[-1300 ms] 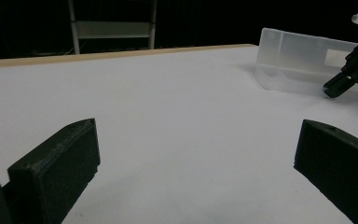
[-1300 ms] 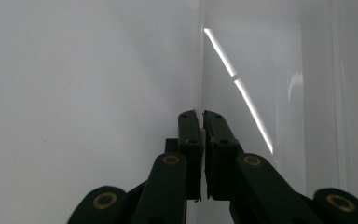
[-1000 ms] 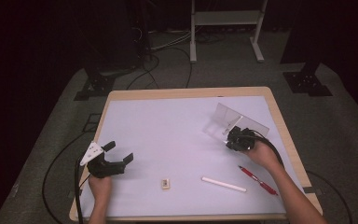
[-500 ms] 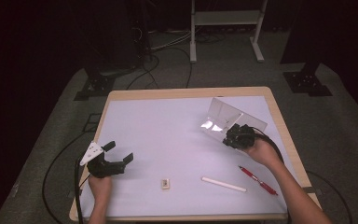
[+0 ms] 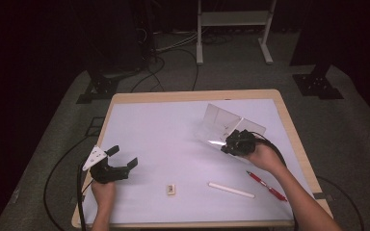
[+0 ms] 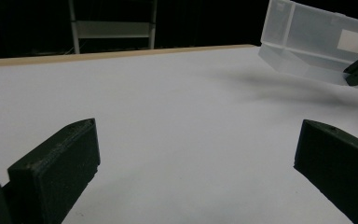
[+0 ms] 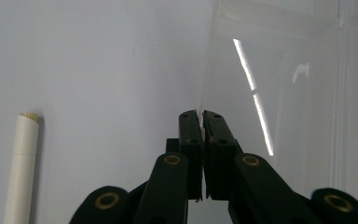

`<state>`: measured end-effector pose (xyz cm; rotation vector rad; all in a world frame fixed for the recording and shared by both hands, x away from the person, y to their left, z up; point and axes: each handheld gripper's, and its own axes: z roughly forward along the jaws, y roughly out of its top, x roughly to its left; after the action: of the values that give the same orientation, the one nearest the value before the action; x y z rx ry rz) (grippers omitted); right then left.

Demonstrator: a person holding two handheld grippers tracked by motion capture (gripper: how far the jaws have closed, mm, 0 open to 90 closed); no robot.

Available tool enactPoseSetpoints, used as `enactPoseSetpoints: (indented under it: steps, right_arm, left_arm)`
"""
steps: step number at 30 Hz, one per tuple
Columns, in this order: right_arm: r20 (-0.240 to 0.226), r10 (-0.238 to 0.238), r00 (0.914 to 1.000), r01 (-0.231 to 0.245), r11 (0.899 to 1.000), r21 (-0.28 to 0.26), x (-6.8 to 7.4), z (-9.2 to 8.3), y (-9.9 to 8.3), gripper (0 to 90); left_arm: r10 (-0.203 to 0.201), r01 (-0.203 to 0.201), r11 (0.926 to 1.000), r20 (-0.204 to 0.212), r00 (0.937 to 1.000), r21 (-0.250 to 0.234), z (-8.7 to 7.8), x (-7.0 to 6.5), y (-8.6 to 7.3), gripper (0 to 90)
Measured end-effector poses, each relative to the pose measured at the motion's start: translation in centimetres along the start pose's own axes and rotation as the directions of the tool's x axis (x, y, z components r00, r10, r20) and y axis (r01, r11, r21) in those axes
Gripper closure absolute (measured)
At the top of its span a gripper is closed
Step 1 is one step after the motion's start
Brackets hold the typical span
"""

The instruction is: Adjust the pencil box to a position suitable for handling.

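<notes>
Pinching clear box wall edge: right gripper fingers clamped, box tilted off table; left gripper fingers wide.

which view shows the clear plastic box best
The left gripper view: the clear box shows whole, tilted above the table. The high view has it small and glary; the right gripper view shows just the wall the right tool pinches.
</notes>
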<state>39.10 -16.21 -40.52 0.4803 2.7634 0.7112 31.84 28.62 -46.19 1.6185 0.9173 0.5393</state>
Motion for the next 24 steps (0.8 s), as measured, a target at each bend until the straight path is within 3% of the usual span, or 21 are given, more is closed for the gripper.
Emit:
enactPoseSetpoints:
  steps: [24]
  right_arm:
    - [-0.117,-0.066,0.991,0.063,0.997,-0.034,2.7,1.6,2.5,86.5]
  left_arm:
    - [-0.005,0.005,1.0,0.001,1.0,-0.002,0.0,0.0,0.0,0.0]
